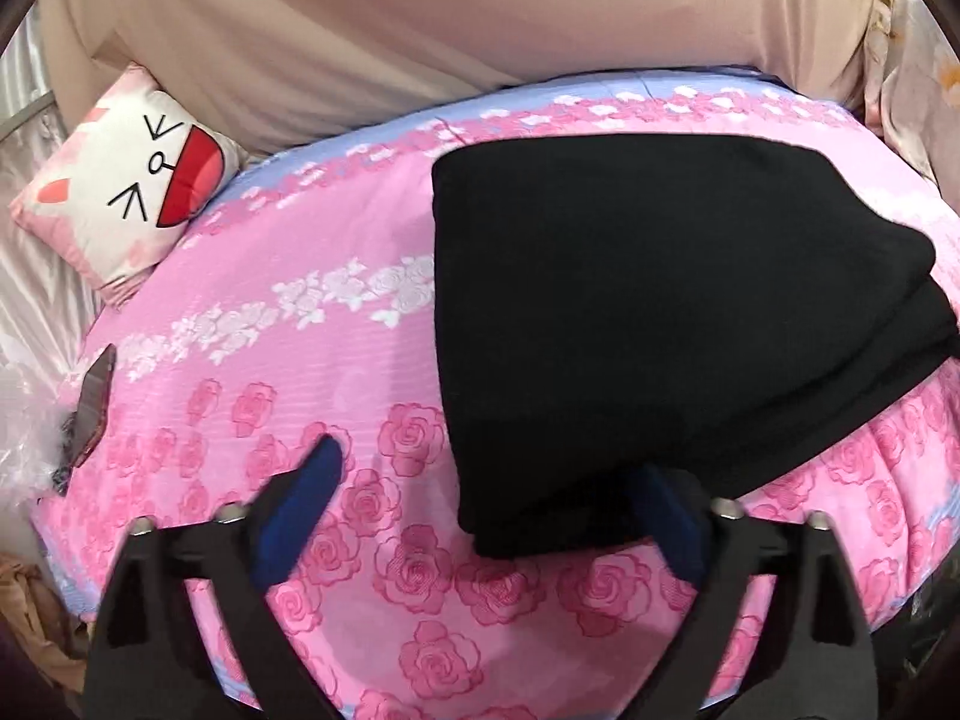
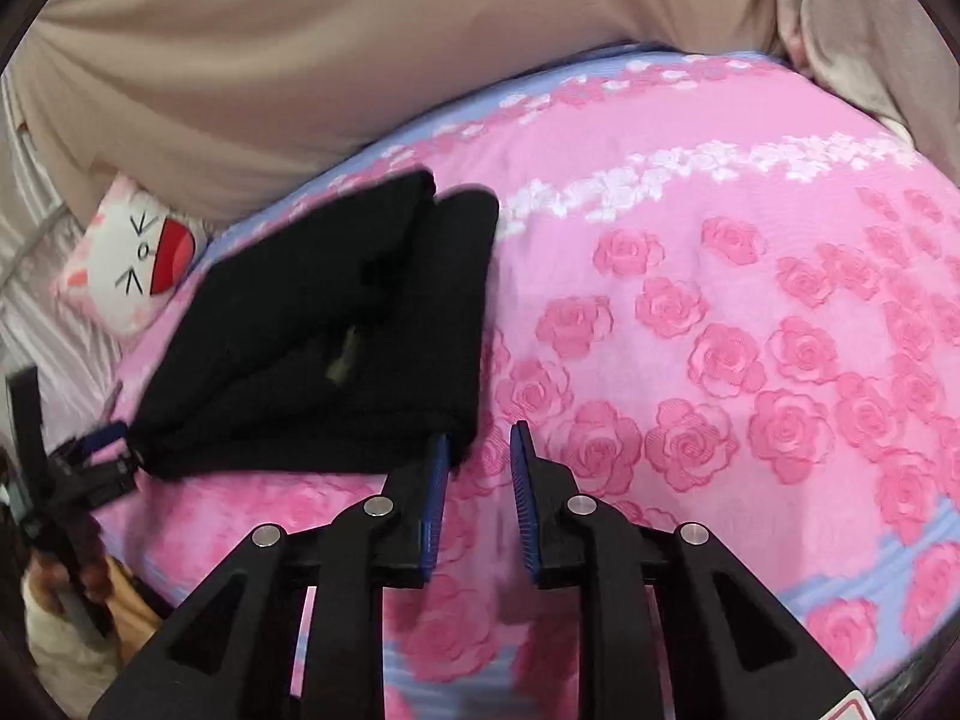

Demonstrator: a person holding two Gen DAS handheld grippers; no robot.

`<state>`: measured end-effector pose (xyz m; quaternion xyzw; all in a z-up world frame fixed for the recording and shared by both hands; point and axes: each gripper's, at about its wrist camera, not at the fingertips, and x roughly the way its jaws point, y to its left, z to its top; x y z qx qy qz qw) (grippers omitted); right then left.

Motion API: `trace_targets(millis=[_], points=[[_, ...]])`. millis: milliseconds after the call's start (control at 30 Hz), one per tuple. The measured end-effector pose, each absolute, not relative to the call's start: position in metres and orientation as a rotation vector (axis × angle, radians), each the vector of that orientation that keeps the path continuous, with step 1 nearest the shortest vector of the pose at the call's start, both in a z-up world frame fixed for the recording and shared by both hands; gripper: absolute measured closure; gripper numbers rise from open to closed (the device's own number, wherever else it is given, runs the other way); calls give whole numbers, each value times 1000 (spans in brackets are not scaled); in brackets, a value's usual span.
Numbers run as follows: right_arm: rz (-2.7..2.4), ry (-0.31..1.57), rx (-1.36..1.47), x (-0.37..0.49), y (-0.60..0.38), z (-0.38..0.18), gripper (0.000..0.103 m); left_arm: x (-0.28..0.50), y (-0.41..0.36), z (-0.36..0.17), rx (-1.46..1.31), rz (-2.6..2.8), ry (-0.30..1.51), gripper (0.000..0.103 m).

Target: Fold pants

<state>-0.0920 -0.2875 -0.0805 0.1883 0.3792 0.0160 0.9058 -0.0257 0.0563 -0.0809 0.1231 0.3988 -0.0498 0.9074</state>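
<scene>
The black pants [image 1: 648, 324] lie folded into a thick stack on the pink rose-print bedspread [image 1: 300, 360]. My left gripper [image 1: 498, 480] is open at the stack's near left corner; its right finger lies partly under the cloth edge. In the right wrist view the pants [image 2: 324, 348] lie to the left, with a small tag showing. My right gripper [image 2: 480, 444] is open with a narrow gap, just off the stack's near right corner, left fingertip touching the cloth edge. The left gripper [image 2: 114, 444] shows at the stack's far left corner.
A cat-face cushion [image 1: 120, 198] lies at the bed's far left. A beige headboard [image 1: 420, 30] runs along the back. A dark phone [image 1: 96, 396] lies at the left bed edge near clear plastic. Floral bedding [image 2: 852, 30] is bunched at the back right.
</scene>
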Motion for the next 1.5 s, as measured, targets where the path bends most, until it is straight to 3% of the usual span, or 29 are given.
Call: trace_targets(millis=[267,567,867,1067,1233,1333,1400,1500], points=[[113,609,231,-76,-242,-9,80,-24,48,-83,234,-85,879,9],[116,748,208,-40,-215,-64,85,-23,49,-86,243,-84,893,9],[144,738,198,-42,-213,-49,84,-33,51,-74,211,-133,864,8],[172,790,139,-48,-209,-68,85,-34,61,-43,-12,-319,841,6],[189,774,207,-45,-218,-44,81,-2,54,-70,18,-208,915,5],[120,764,202,-35,-229,-41,68,4,58,-85,-8,-211,953,5],[136,781,268,-22,-241,-46,48,2,60,-88,-25,-224,958,5],[160,847,362,1,-252,-67,42,1,63,-90,-31,-232,967,5]])
